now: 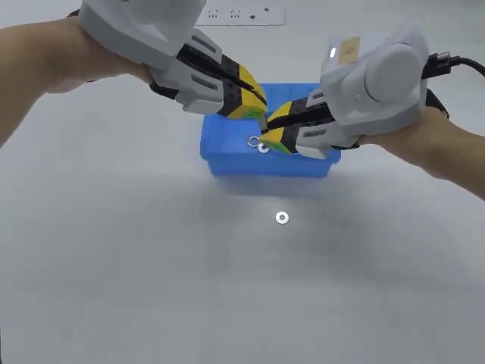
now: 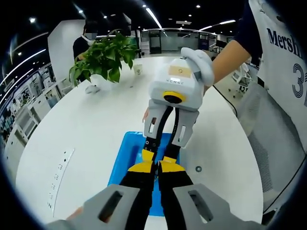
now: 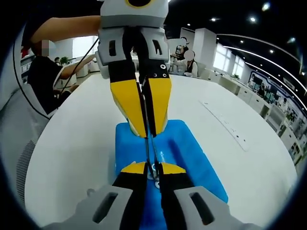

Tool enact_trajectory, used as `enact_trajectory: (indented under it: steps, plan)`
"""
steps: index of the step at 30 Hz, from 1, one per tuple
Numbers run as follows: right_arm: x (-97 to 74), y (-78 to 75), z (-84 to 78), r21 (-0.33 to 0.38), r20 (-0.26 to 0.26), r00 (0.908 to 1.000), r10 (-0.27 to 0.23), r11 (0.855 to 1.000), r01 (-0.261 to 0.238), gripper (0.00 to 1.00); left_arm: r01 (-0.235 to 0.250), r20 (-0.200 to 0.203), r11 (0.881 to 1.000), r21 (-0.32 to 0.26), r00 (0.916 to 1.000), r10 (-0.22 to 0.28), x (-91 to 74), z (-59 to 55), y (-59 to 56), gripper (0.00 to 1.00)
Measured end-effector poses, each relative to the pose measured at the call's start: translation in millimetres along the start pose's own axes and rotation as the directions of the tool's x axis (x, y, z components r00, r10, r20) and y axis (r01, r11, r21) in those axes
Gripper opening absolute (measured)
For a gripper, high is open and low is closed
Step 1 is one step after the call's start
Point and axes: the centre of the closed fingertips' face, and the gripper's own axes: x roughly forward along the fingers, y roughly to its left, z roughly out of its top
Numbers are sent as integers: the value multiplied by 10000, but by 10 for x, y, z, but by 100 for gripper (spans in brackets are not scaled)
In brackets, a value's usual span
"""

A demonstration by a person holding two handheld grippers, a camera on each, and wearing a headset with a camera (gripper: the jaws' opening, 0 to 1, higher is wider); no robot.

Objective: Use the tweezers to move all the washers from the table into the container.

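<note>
Nearest to us, one washer (image 1: pixel 282 218) lies alone on the white table (image 1: pixel 151 288), well apart from the blue container (image 1: pixel 265 163) beyond it. Inside the container, near its front wall, we see two more washers (image 1: pixel 254 142) side by side. Above them the two grippers meet tip to tip. The right gripper (image 1: pixel 274 138) comes in from the right, its jaws drawn together to a slit with the legs of the tweezers (image 3: pixel 149 153) running down between them. The left gripper (image 1: pixel 254 106) reaches in from the far left, its yellow jaws pinched on the upper part of the tweezers. The tweezers' legs lie almost together. Their tips reach down to the washers in the container, but we cannot tell whether they grip one. Farthest off, a power strip (image 1: pixel 242 14) lies on the table.
</note>
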Motion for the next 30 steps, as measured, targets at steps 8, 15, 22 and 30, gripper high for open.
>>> enact_trajectory:
  steps: [8, 15, 22, 30]
  plan:
    - [-52, 1, 58, -155, 49, 9999, -133, 9998, 133, 11, -56, 18, 9999, 124, 10000, 56, -48, 58, -13, 6]
    - [-158, 4, 152, -319, 225, 9994, -270, 9991, 277, 11, -169, 103, 9993, 331, 9998, 166, -120, 163, -58, 6]
    - [-301, 49, 272, -532, 400, 9984, -400, 9977, 421, 11, -300, 139, 9975, 645, 9995, 292, -200, 299, -143, 6]
    - [-484, 237, 362, -957, 419, 9987, -300, 9948, 339, 11, -275, 185, 9955, 911, 9995, 259, -276, 448, -358, 6]
